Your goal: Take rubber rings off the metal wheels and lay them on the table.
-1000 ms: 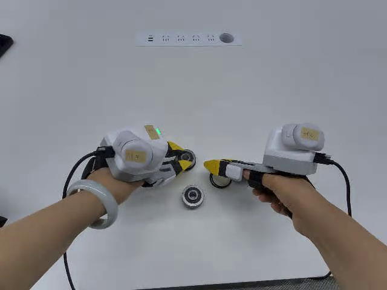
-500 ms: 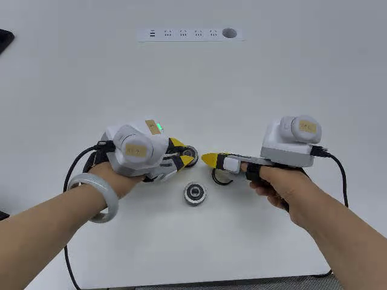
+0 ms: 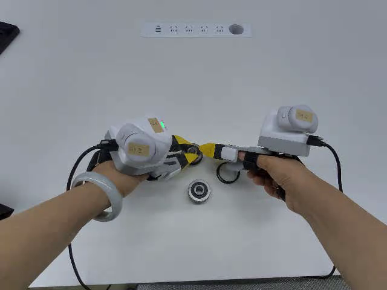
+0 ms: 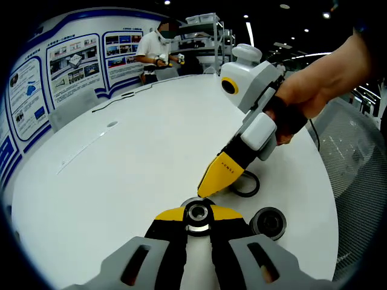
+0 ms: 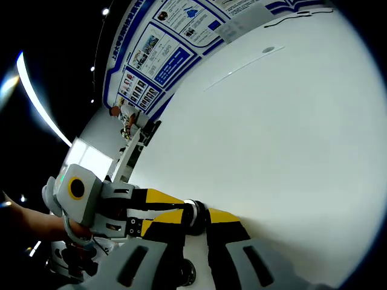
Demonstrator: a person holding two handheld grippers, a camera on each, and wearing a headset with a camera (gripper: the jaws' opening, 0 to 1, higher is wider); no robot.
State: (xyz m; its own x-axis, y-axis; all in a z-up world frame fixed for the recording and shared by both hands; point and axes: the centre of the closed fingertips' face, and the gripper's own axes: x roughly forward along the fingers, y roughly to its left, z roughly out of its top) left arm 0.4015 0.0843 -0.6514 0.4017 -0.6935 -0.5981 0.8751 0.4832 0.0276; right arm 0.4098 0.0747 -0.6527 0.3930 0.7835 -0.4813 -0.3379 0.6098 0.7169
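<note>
My left gripper (image 3: pixel 188 155) (image 4: pixel 198 221) is shut on a small metal wheel (image 3: pixel 194 150) (image 4: pixel 198 212) that carries a black rubber ring, held just above the table. My right gripper (image 3: pixel 208 149) (image 5: pixel 195 222) has come in from the right, and its yellow tips sit on either side of that wheel's rim (image 5: pixel 195 212), closed on the rubber ring. The left gripper view has the right gripper (image 4: pixel 205 192) touching the wheel's far edge. A loose rubber ring (image 3: pixel 227 175) (image 4: pixel 245 184) lies flat on the table. A second wheel (image 3: pixel 198 190) (image 4: pixel 268 222) lies nearby.
The white table (image 3: pixel 193 90) is bare around the work. A white power strip (image 3: pixel 196 29) lies at the far edge. Black cables (image 3: pixel 75 175) trail from both grippers. A person stands in the background (image 4: pixel 154 48).
My right gripper has let go of the loose ring, left it on the table and moved left to the wheel held by my left gripper. The left gripper has barely moved.
</note>
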